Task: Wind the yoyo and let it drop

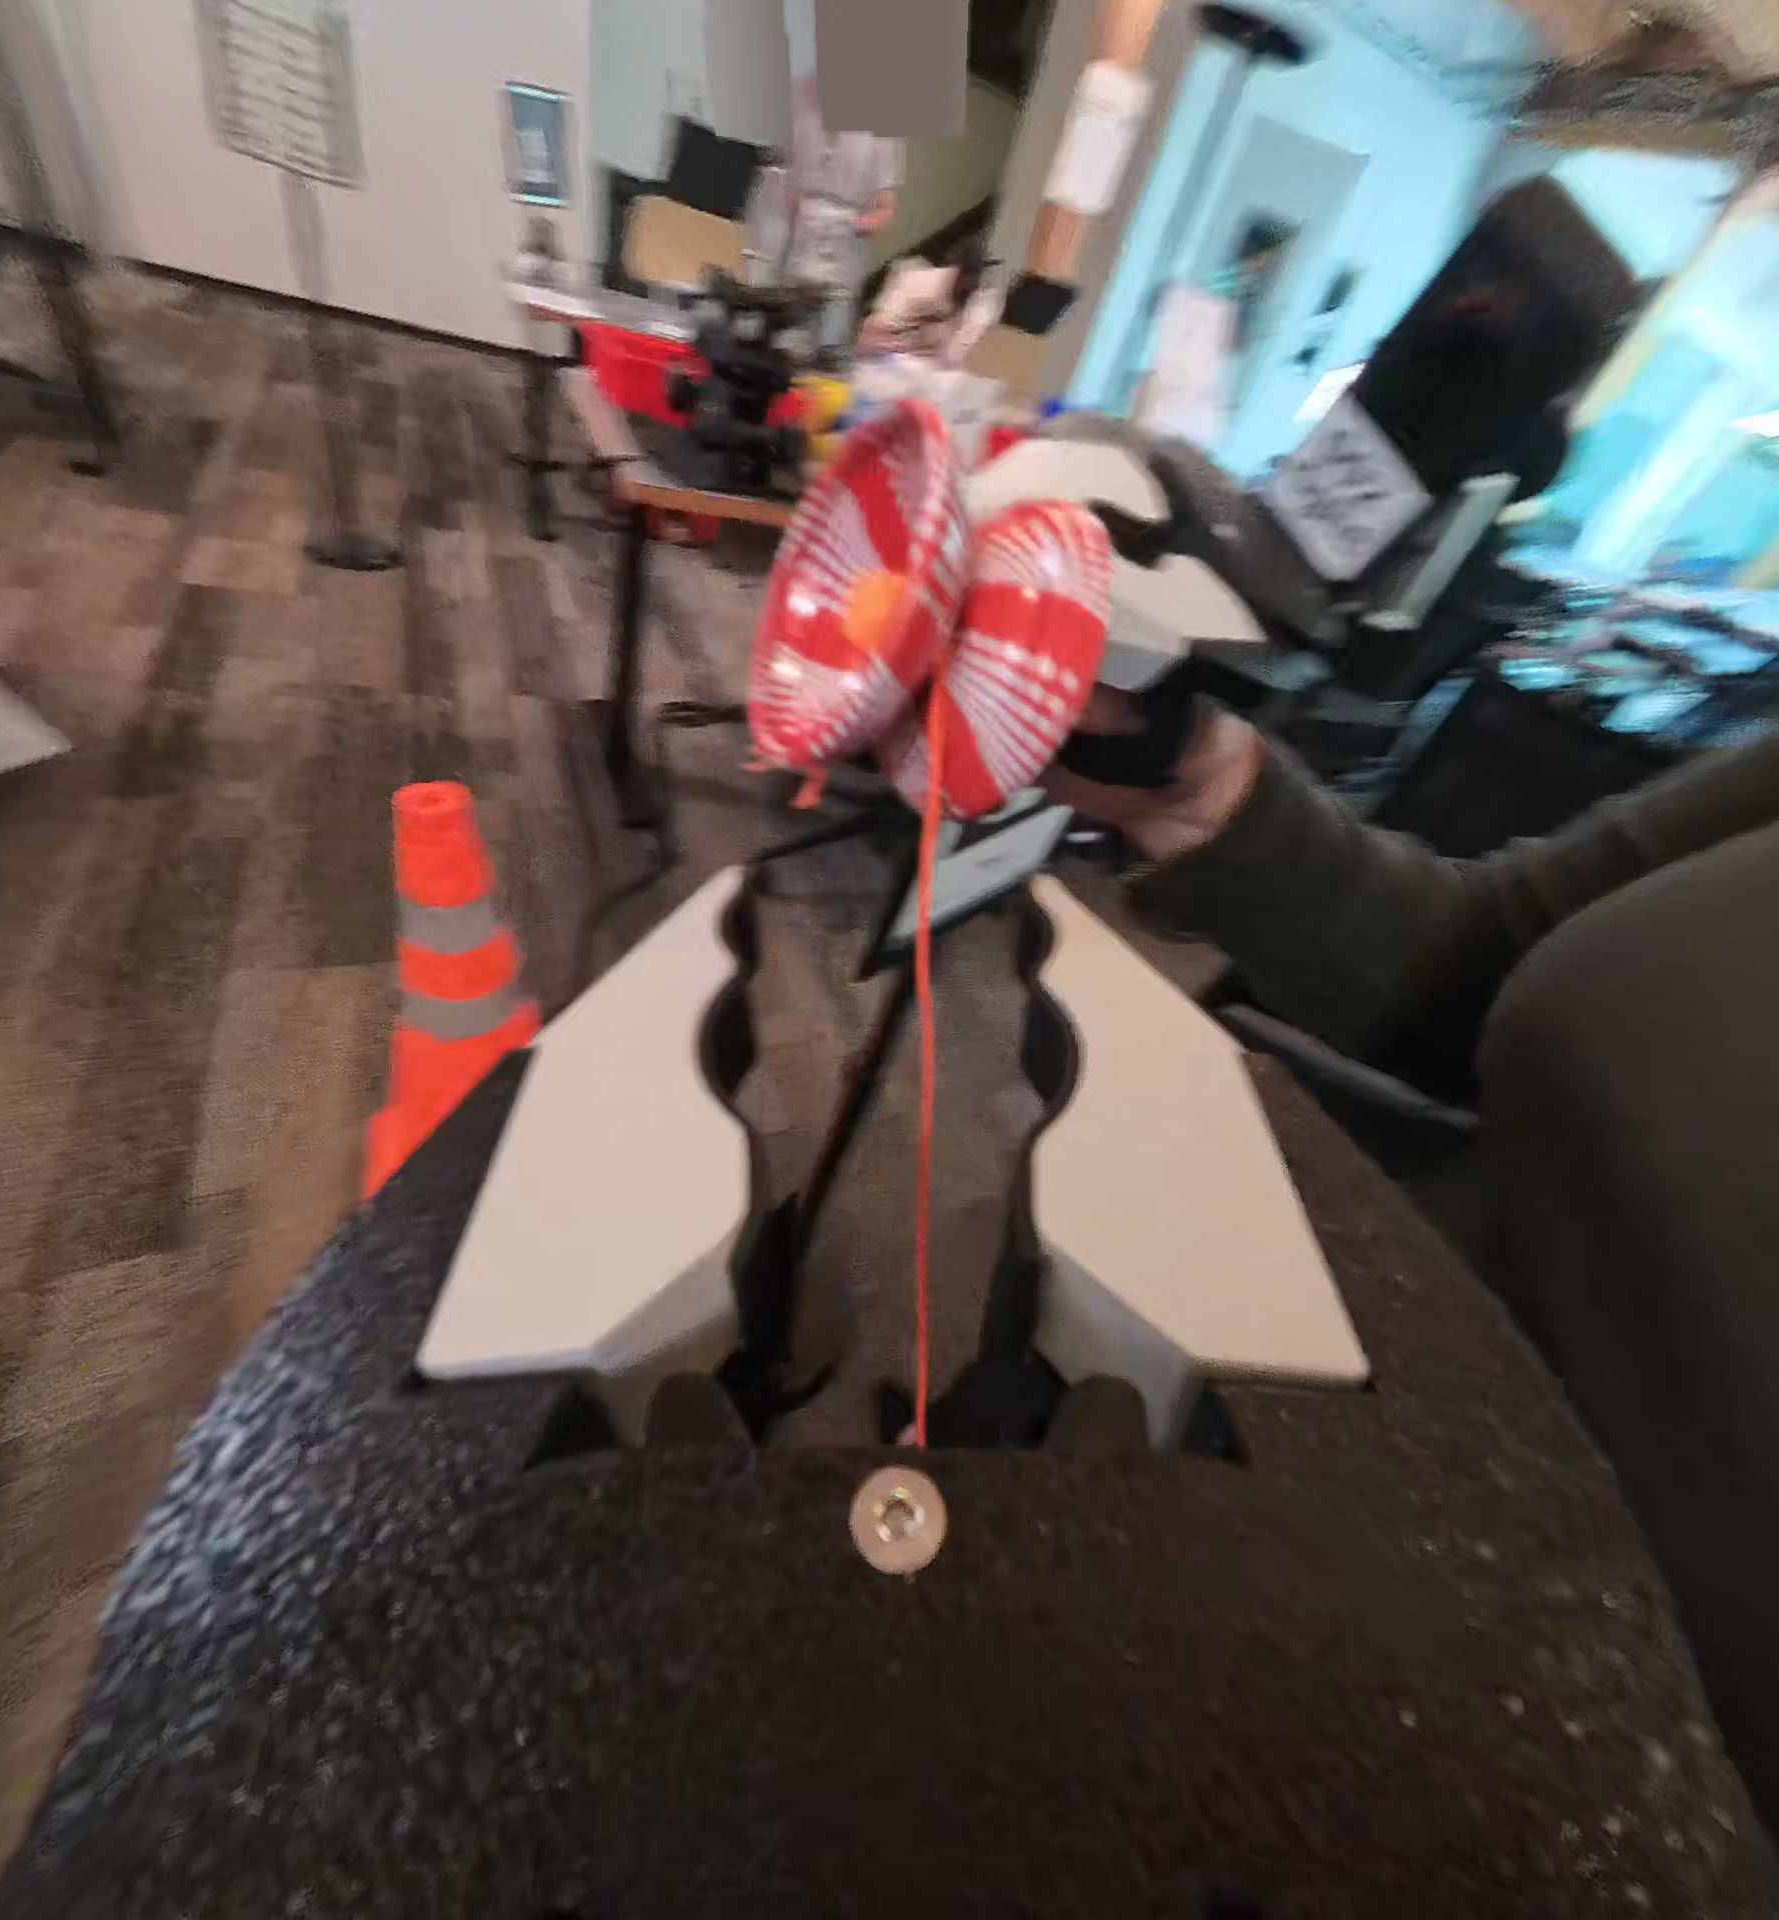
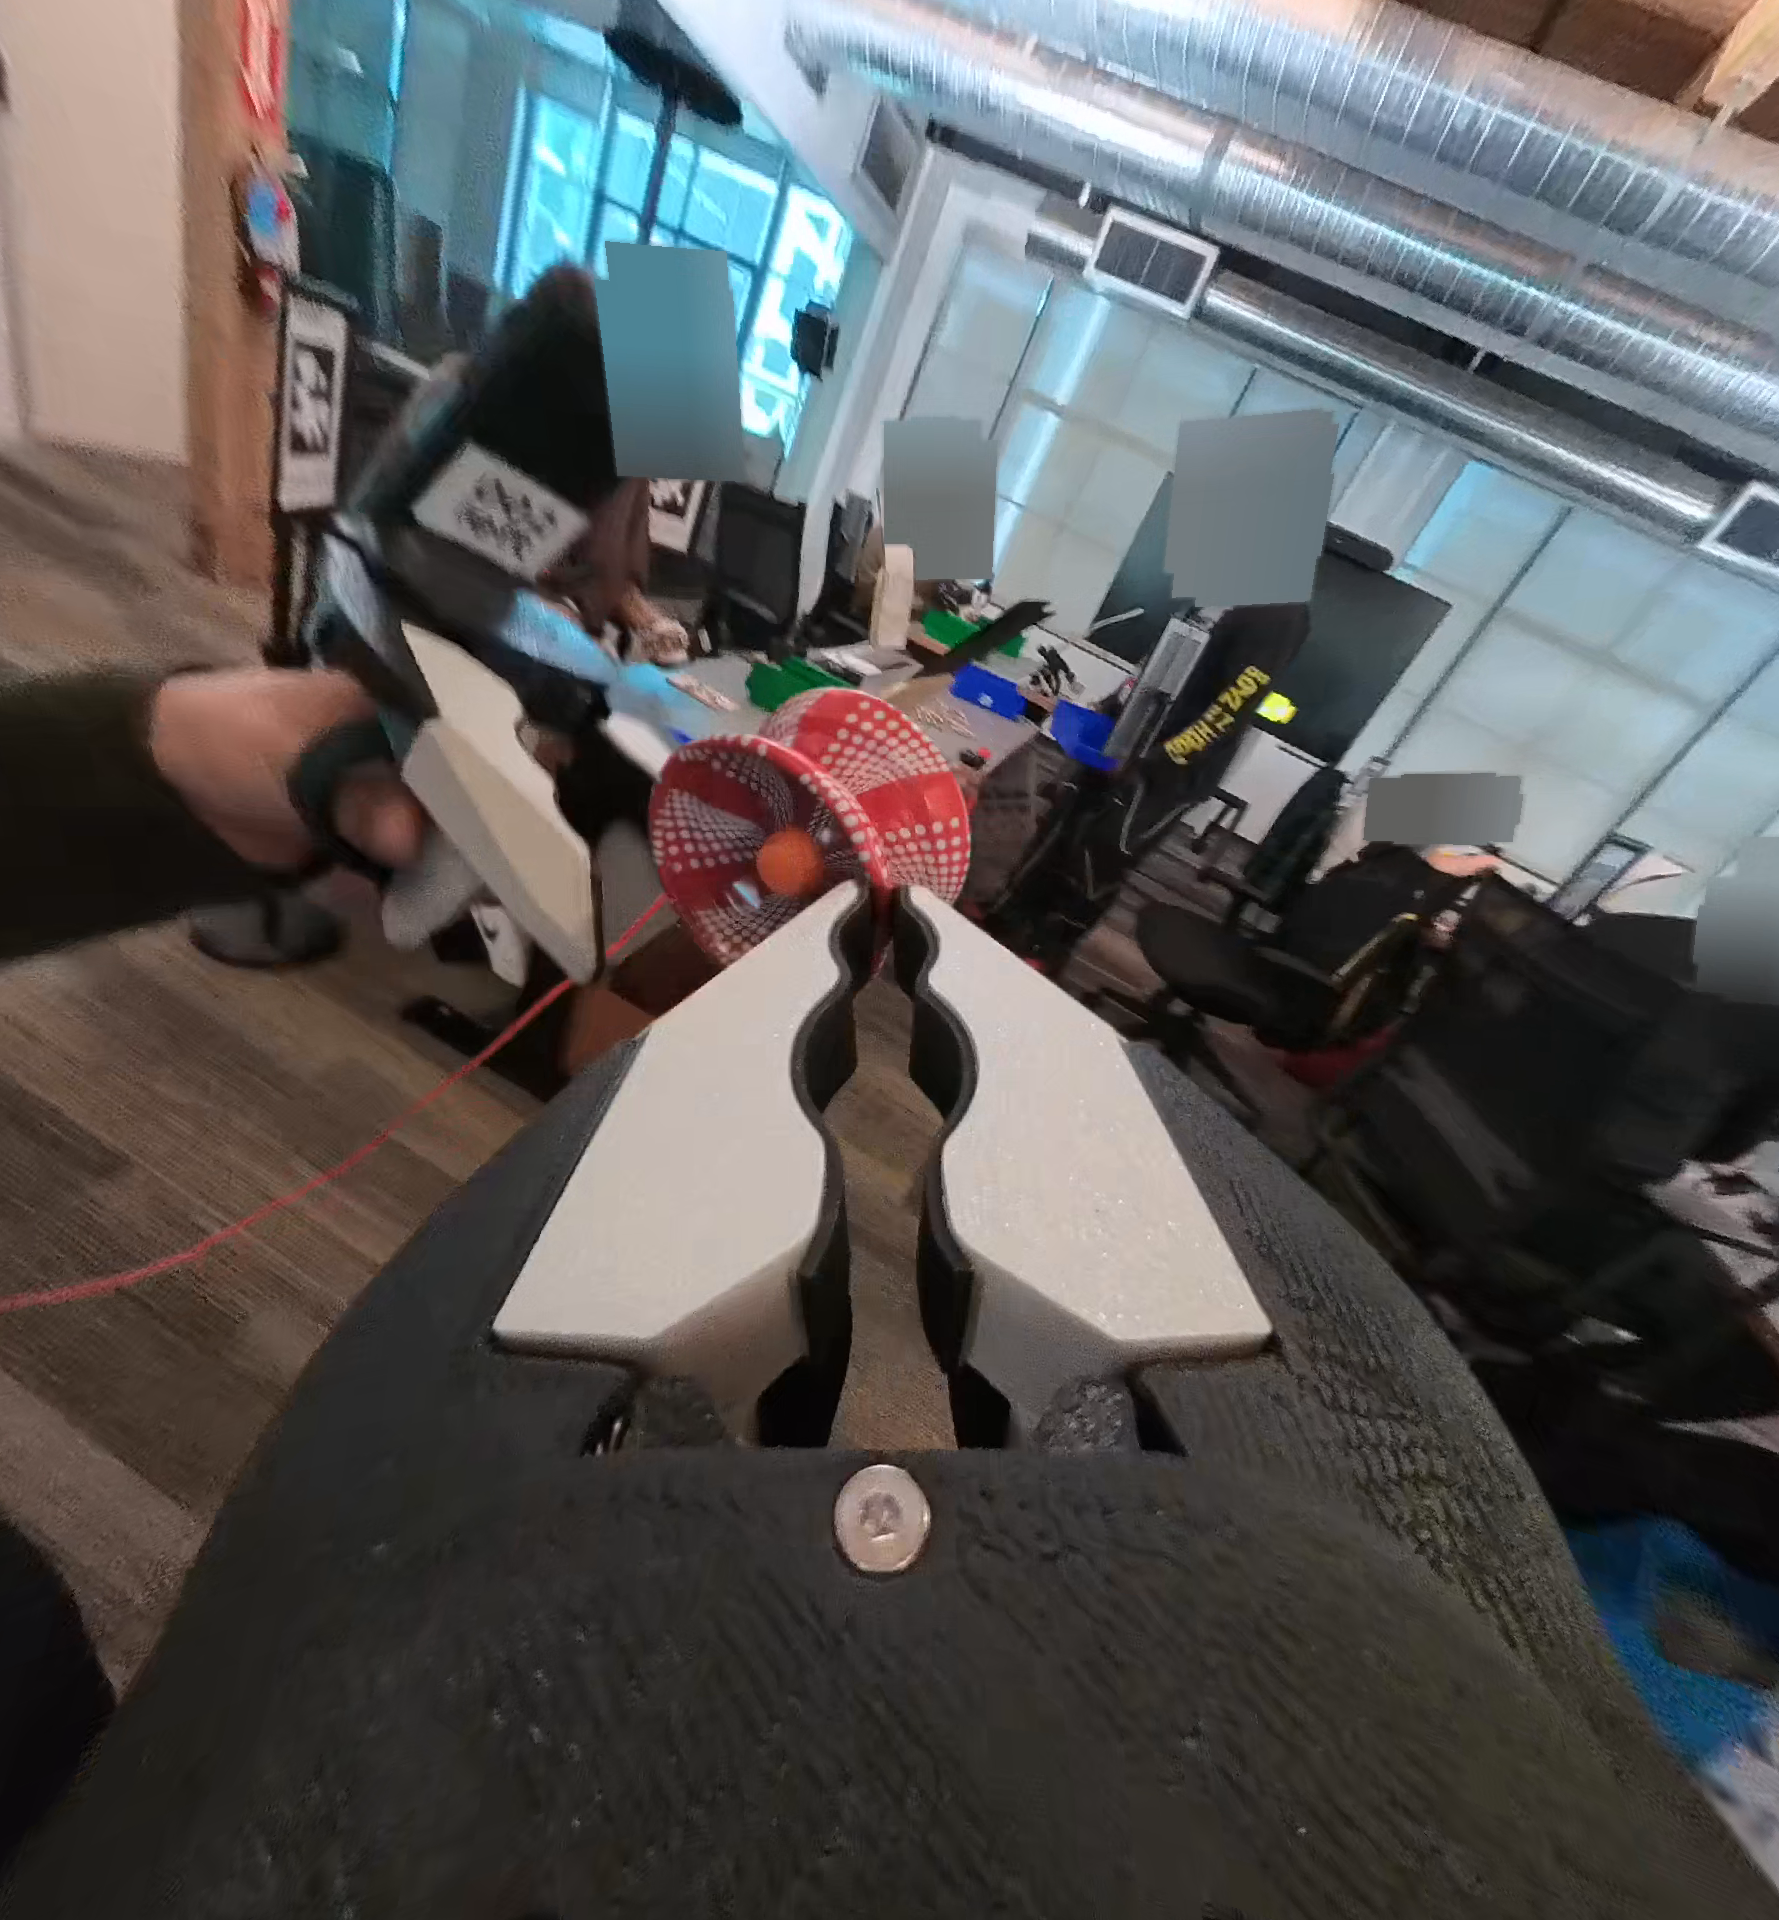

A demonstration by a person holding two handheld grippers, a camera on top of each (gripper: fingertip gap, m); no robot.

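Yoyo: red with white dot pattern and an orange hub, centre of the right wrist view, gripped at its middle groove by the tips of the right gripper, whose fingers are drawn nearly together on it. In the left wrist view the yoyo sits centre frame, above and beyond the left gripper.

String: red, running from the yoyo groove straight down between the left gripper's fingers to its base; those fingers stand well apart and do not touch it. In the right wrist view the string trails to the left edge.

Surroundings: orange traffic cone left of the left gripper; bare wood-pattern floor at left; table behind the yoyo. Crowded desks and chairs fill centre and right.

Markings: black-and-white square marker tag on the far gripper. Other signage blurred.
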